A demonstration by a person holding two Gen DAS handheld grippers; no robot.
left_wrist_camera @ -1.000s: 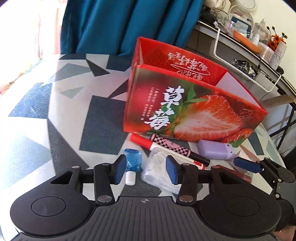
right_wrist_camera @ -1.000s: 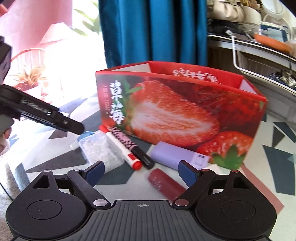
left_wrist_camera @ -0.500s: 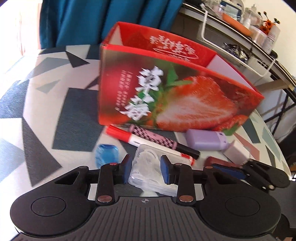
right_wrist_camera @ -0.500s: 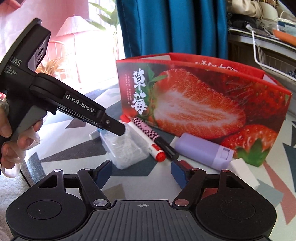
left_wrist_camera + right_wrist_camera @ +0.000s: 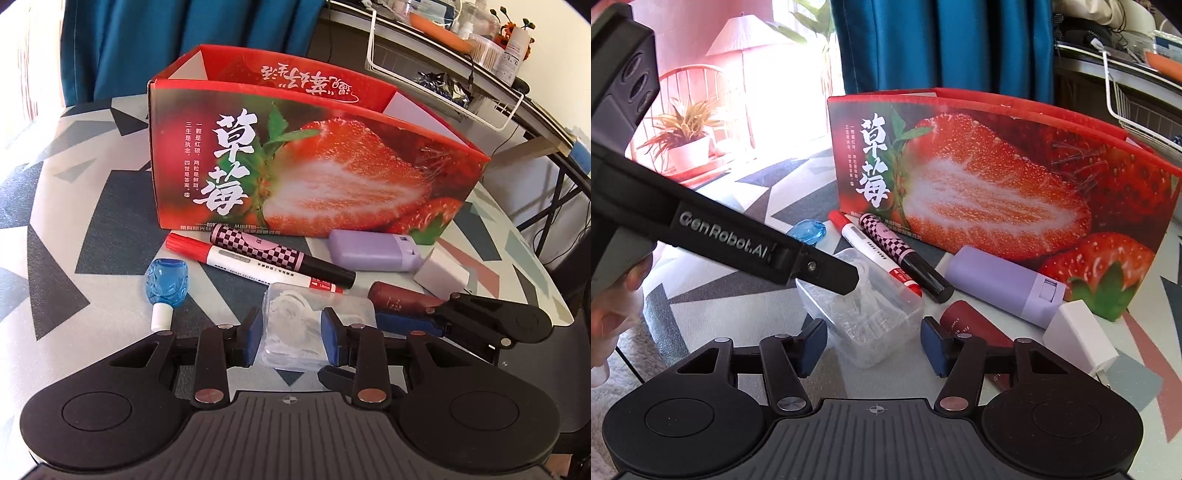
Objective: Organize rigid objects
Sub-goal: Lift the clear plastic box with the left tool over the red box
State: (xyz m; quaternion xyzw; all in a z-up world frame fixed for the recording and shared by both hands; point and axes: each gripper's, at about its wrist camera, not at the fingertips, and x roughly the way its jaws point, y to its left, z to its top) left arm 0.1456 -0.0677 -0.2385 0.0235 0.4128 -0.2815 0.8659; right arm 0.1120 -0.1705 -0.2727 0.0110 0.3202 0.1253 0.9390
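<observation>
Left gripper [image 5: 291, 341] clamped on the clear plastic lidded box [image 5: 314, 328], which sits on the patterned tabletop [image 5: 74, 221] in front of the strawberry-print cardboard box [image 5: 306, 162].

Count on table: one clear box with both blue pads [image 5: 255, 338] pressed against its sides; two marker pens lying side by side, one red-capped white [image 5: 255, 264], one pink-and-black checkered [image 5: 280, 254]; one small blue bottle with a white cap [image 5: 166, 288]; one lilac rectangular case [image 5: 373, 251]; one white block charger [image 5: 441, 275]; one dark red tube [image 5: 402, 299]; one open-topped carton. Right gripper [image 5: 873, 341] half-open, its jaws have just been closing; the dark red tube lies at its right finger, contact cannot be told. A hand [image 5: 617, 295] holds the left gripper's handle.
</observation>
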